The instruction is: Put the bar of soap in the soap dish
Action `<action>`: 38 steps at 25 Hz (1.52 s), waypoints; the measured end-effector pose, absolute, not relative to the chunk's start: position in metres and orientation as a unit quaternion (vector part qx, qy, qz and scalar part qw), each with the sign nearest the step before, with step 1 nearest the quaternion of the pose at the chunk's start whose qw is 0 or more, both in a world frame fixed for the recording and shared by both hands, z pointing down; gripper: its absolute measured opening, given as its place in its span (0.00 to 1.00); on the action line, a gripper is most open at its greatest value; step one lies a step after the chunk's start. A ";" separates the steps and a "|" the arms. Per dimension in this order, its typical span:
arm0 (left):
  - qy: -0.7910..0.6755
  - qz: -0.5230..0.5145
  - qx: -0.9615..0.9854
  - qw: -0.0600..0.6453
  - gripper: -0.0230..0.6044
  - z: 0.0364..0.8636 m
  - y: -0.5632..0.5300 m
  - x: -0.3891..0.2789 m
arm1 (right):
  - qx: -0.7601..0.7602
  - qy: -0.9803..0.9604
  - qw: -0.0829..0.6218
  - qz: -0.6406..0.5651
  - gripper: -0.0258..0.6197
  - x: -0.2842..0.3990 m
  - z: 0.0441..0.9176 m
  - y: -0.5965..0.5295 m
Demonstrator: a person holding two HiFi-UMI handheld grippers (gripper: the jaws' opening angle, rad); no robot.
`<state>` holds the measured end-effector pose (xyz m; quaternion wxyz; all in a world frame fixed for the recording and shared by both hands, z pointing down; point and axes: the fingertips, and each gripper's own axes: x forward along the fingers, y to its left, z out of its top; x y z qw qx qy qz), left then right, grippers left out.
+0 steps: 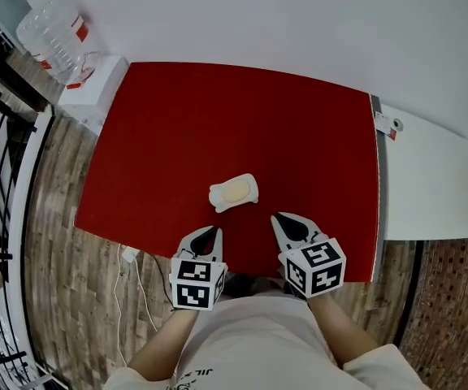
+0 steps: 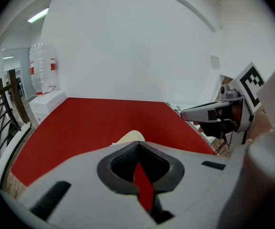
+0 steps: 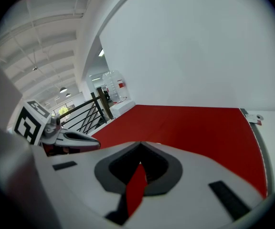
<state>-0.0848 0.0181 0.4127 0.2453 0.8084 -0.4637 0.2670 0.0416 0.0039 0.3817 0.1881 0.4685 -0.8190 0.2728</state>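
The left forearm (image 1: 162, 344) and right forearm (image 1: 341, 325) reach forward side by side, each ending behind its gripper's marker cube. The left hand-held gripper (image 1: 214, 231) sits over the near edge of the counter (image 1: 177, 136), pointing forward and down with its tips leaning slightly right, jaws closed tip to tip with nothing between them. The right hand-held gripper (image 1: 276, 218) sits near it over the same edge, angled down with its tips leaning left, jaws likewise together and empty.
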 end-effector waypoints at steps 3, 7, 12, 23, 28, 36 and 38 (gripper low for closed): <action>-0.465 0.264 0.809 0.244 0.05 0.412 0.020 -0.082 | 0.469 -0.820 0.190 0.269 0.05 0.043 0.381 0.006; -0.472 0.261 0.806 0.243 0.05 0.411 0.021 -0.080 | 0.468 -0.821 0.190 0.268 0.04 0.046 0.383 0.010; -0.478 0.260 0.803 0.242 0.05 0.407 0.022 -0.083 | 0.469 -0.820 0.188 0.268 0.04 0.043 0.380 0.012; -0.472 0.259 0.807 0.243 0.05 0.407 0.022 -0.078 | 0.463 -0.824 0.191 0.264 0.04 0.037 0.380 0.013; -0.469 0.259 0.807 0.249 0.05 0.410 0.022 -0.079 | 0.461 -0.825 0.190 0.265 0.04 0.034 0.380 0.013; -0.469 0.257 0.807 0.251 0.05 0.410 0.020 -0.079 | 0.461 -0.825 0.190 0.267 0.04 0.035 0.379 0.012; -0.469 0.257 0.807 0.252 0.05 0.411 0.019 -0.079 | 0.461 -0.825 0.190 0.267 0.04 0.035 0.380 0.011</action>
